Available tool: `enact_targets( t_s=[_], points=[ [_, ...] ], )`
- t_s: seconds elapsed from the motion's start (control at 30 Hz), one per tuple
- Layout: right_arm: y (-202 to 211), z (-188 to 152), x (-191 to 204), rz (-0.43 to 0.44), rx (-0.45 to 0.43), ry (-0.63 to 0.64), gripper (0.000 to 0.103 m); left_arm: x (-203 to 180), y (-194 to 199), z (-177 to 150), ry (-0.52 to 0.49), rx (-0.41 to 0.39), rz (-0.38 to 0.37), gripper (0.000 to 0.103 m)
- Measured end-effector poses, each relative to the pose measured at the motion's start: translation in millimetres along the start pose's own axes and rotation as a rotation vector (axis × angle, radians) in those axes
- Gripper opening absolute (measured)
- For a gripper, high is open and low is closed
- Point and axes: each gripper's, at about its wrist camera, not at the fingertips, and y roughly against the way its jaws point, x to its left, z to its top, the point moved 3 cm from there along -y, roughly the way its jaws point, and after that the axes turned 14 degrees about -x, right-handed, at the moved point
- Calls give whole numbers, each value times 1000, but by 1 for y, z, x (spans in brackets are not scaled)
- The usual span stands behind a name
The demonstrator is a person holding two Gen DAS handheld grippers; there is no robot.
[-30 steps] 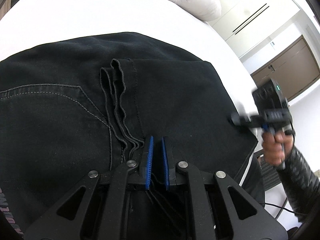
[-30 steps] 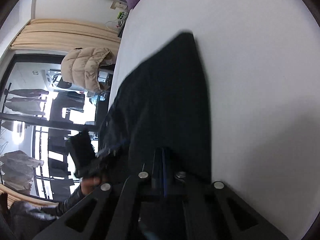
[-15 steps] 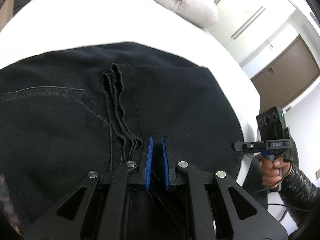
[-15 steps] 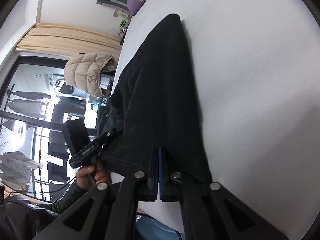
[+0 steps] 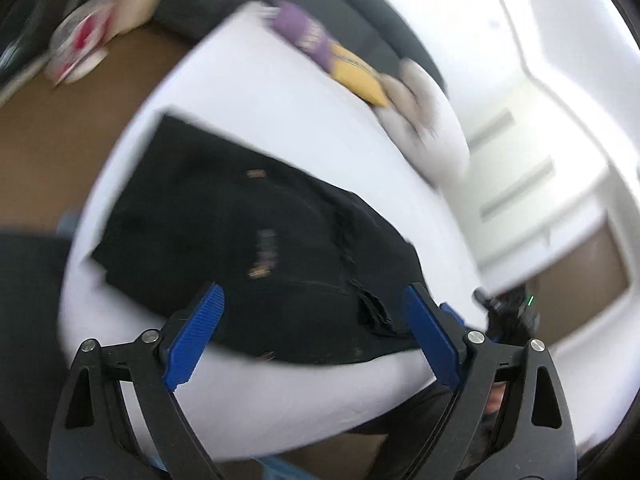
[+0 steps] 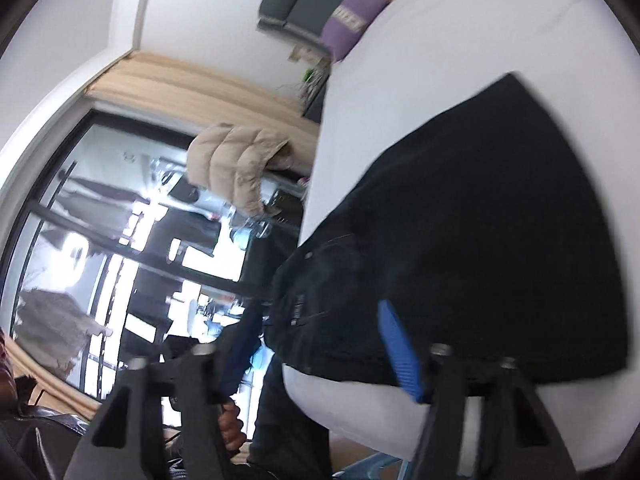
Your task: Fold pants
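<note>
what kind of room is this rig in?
Most likely a bedroom at home: the folded black pants lie on a white bed with purple and yellow cushions at its head, and a beige puffer jacket hangs by a large window.

- one pair of black pants (image 5: 256,248), folded up on the bed
- one white bed (image 5: 248,92)
- two grippers: the left gripper (image 5: 314,334) and the right gripper (image 6: 320,344), four blue pads between them
- two small pillows up top, one purple pillow (image 5: 304,34), one yellow pillow (image 5: 358,76)
- one grey-white duvet (image 5: 430,120), bunched up
- one beige puffer jacket (image 6: 236,164) by the window
- one big window (image 6: 120,248)
</note>
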Motion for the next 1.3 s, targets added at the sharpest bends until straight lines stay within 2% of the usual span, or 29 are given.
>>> enact_targets(
  t_s=[0.07, 0.17, 0.27, 0.4, 0.47, 0.5, 0.57, 0.63, 0.7, 0.77, 0.87, 1.07, 1.13, 1.23, 1.3],
  points=[
    [-22, -3, 7, 8, 30, 4, 36, 27, 15, 1, 118, -38, 35, 91],
    [-50, -7, 14, -4, 78, 14, 32, 58, 20, -3, 304, -61, 46, 91],
    [-68, -8, 22, 1, 105, 24, 31, 76, 14, -11, 387, -49, 59, 90],
    [-76, -3, 24, 2, 118, 20, 31, 98, 5, -14, 488, -56, 45, 88],
    [-78, 0, 24, 3, 125, 21, 31, 108, 1, -13, 543, -82, 14, 87],
    [-81, 2, 25, 0, 130, 25, 31, 112, -2, -14, 542, -87, 11, 84],
    [-80, 1, 22, -2, 140, 26, 31, 118, -11, -10, 560, -95, 7, 71],
    [-87, 2, 21, -18, 156, 29, 31, 125, -19, -12, 588, -100, 4, 61],
    [-95, 2, 21, -38, 176, 39, 31, 126, -25, -10, 598, -98, 11, 51],
    [-104, 2, 19, -73, 205, 50, 31, 129, -31, -9, 607, -89, 13, 32],
    [-121, 4, 17, -132, 251, 66, 29, 129, -41, -7, 595, -71, 16, 23],
    [-155, 6, 6, -241, 344, 96, 27, 113, -41, 6, 489, -82, 23, 16],
    [-167, 4, -9, -308, 377, 85, 27, 106, -43, 11, 449, -84, 27, 16],
    [-175, 0, -26, -396, 395, 99, 0, 93, -45, 20, 389, -89, 24, 15],
    [-174, 0, -31, -419, 390, 102, 0, 82, -45, 25, 348, -91, 21, 15]
  ],
)
